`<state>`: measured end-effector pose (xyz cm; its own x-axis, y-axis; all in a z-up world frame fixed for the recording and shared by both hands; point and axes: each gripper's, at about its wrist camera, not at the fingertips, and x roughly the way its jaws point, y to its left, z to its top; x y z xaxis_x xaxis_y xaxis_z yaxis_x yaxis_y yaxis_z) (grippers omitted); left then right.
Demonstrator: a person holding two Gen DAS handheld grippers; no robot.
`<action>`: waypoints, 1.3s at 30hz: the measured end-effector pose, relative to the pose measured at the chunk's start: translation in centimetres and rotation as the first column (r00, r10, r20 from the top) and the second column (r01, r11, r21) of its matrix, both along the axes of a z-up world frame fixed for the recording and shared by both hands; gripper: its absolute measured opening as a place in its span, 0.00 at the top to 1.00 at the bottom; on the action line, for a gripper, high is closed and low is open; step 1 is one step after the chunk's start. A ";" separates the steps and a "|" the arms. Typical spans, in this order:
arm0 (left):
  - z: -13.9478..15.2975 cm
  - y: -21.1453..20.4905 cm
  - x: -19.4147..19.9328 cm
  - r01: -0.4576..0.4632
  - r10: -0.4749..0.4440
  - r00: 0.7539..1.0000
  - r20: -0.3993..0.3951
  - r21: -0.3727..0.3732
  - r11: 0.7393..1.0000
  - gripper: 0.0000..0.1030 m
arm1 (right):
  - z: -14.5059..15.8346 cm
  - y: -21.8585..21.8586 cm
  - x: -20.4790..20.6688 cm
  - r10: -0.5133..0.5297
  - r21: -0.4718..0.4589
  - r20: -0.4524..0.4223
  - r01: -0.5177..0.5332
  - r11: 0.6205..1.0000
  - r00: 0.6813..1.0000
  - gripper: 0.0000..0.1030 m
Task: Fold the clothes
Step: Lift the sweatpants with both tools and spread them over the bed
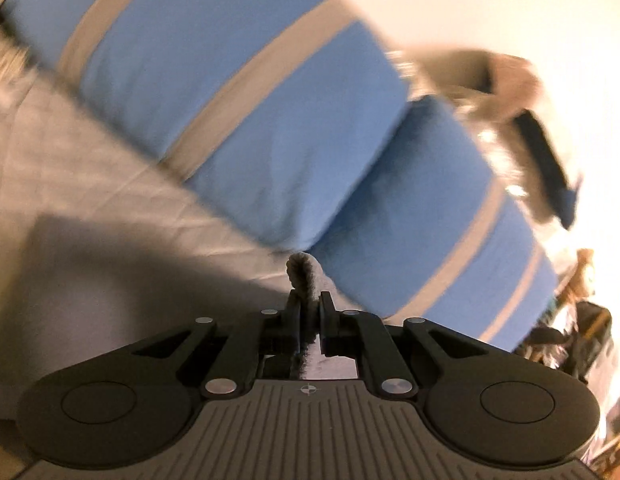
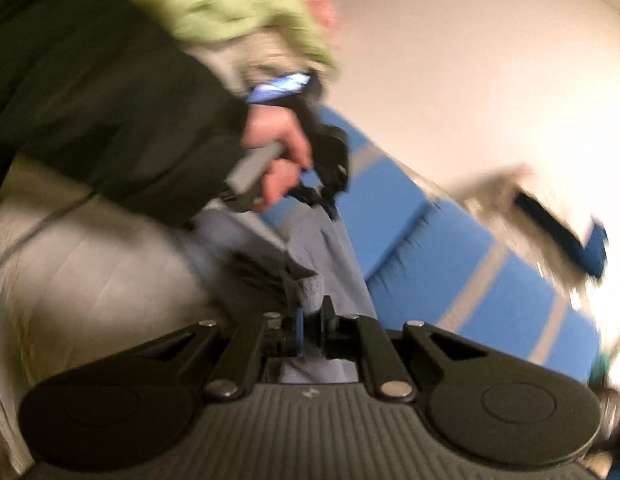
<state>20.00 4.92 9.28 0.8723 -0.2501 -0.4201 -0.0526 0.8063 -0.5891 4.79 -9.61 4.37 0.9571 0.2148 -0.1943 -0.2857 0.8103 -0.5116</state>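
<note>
Presently, the left gripper (image 1: pixel 310 304) and right gripper (image 2: pixel 312 312) each have jaws clamped on a fold of the grey garment (image 2: pixel 326 240), which bunches just ahead of them, with blue striped pillows (image 1: pixel 230 92) beyond.

The left gripper (image 1: pixel 309 304) is matt black plastic with bright metal pivot pins, on a ribbed grey base; a nubby grey knit garment (image 1: pixel 306 276) sits pinched between its jaws. The pillows (image 1: pixel 238 92) are smooth blue cotton-like cloth with pale grey bands. The bedsheet (image 1: pixel 90 152) is soft, creased, matt off-white fabric. The right gripper (image 2: pixel 312 316) has the same matt plastic and metal pins, with blue pads. The sleeve (image 2: pixel 110 92) is dark matt cloth. The green garment (image 2: pixel 230 8) looks soft and fuzzy.
</note>
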 end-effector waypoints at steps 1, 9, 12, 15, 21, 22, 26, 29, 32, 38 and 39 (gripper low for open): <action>0.9 -1.3 0.2 0.015 -0.015 1.000 0.012 0.021 1.000 0.93 | 1.0 -0.9 0.1 -0.036 0.052 -0.008 0.036 0.998 0.999 0.92; 6.8 -13.1 2.8 0.114 -0.130 0.989 0.076 0.184 0.976 0.93 | 7.7 -12.8 0.6 -0.198 0.434 -0.197 0.266 0.861 0.960 0.92; 8.7 -18.4 3.5 0.146 -0.177 0.978 0.112 0.242 0.959 0.93 | 8.7 -17.5 0.1 -0.223 0.524 -0.255 0.328 0.786 0.941 0.93; 10.3 -24.1 3.8 0.190 -0.244 0.960 0.140 0.317 0.929 0.93 | 9.1 -21.9 -0.4 -0.245 0.601 -0.327 0.401 0.692 0.912 0.93; 11.2 -33.5 4.5 0.283 -0.365 0.920 0.141 0.405 0.869 0.93 | 8.7 -28.4 -1.3 -0.358 0.651 -0.399 0.536 0.537 0.844 0.93; 11.1 -34.8 4.8 0.297 -0.381 0.915 0.134 0.418 0.859 0.93 | 8.5 -29.4 -1.4 -0.365 0.658 -0.418 0.554 0.509 0.832 0.93; 9.6 -39.4 5.7 0.349 -0.441 0.891 0.108 0.460 0.817 0.93 | 7.4 -32.0 -1.7 -0.421 0.649 -0.459 0.618 0.443 0.783 0.93; 7.9 -42.2 6.4 0.380 -0.475 0.874 0.103 0.464 0.800 0.93 | 6.9 -33.4 -1.9 -0.461 0.636 -0.478 0.656 0.407 0.748 0.93; 6.1 -44.9 7.0 0.399 -0.503 0.859 0.097 0.491 0.775 0.93 | 6.2 -34.8 -2.2 -0.499 0.613 -0.503 0.698 0.369 0.706 0.93; 1.3 -49.6 10.6 0.515 -0.578 0.816 -0.025 0.487 0.705 0.76 | 3.2 -37.7 -1.2 -0.540 0.536 -0.620 0.810 0.239 0.570 0.92; 0.3 -50.1 11.4 0.531 -0.567 0.820 -0.080 0.474 0.702 0.54 | 2.4 -38.3 -1.0 -0.531 0.519 -0.651 0.829 0.211 0.542 0.80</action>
